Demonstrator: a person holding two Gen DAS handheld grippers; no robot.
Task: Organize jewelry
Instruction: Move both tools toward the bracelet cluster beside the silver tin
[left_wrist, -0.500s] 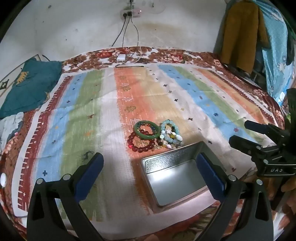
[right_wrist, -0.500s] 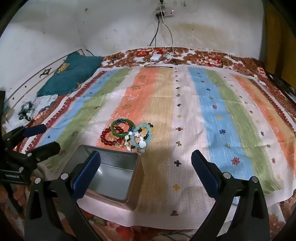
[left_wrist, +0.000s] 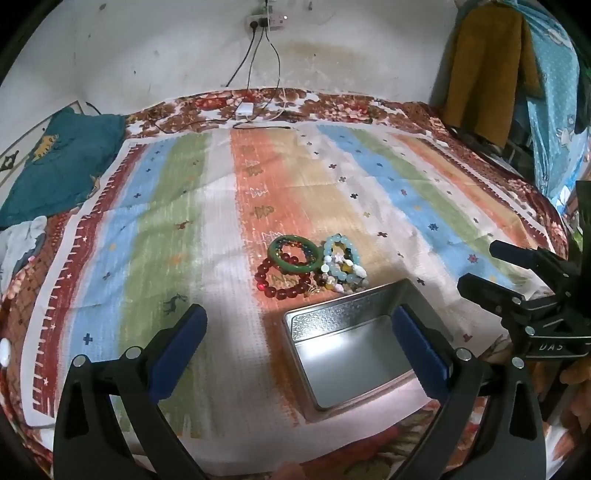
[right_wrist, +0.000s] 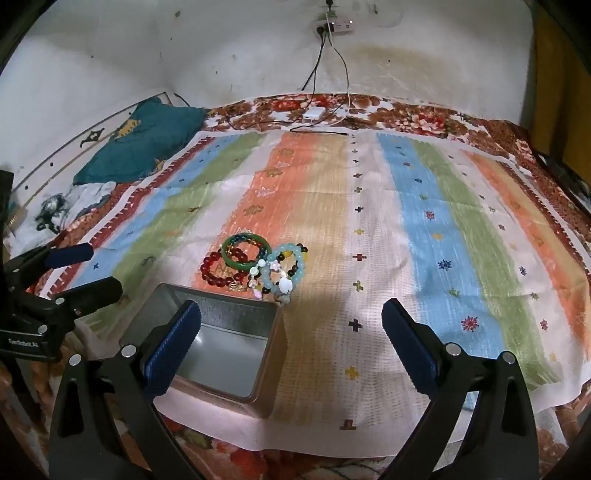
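Note:
A pile of bracelets lies on the striped cloth: a green bangle (left_wrist: 293, 254) (right_wrist: 245, 251), a dark red bead bracelet (left_wrist: 280, 286) (right_wrist: 218, 273) and a pale blue bead bracelet (left_wrist: 341, 260) (right_wrist: 286, 266) with small mixed beads. An open, empty metal tin (left_wrist: 354, 345) (right_wrist: 218, 343) sits just in front of them. My left gripper (left_wrist: 303, 334) is open and empty, above the tin's near left side. My right gripper (right_wrist: 291, 330) is open and empty, to the right of the tin.
The striped cloth (left_wrist: 177, 236) (right_wrist: 424, 229) covers a floral bed. A teal cushion (left_wrist: 59, 166) (right_wrist: 140, 147) lies at the far left. A white charger with cables (left_wrist: 243, 109) (right_wrist: 314, 112) sits by the back wall. Clothes (left_wrist: 491, 66) hang at the right.

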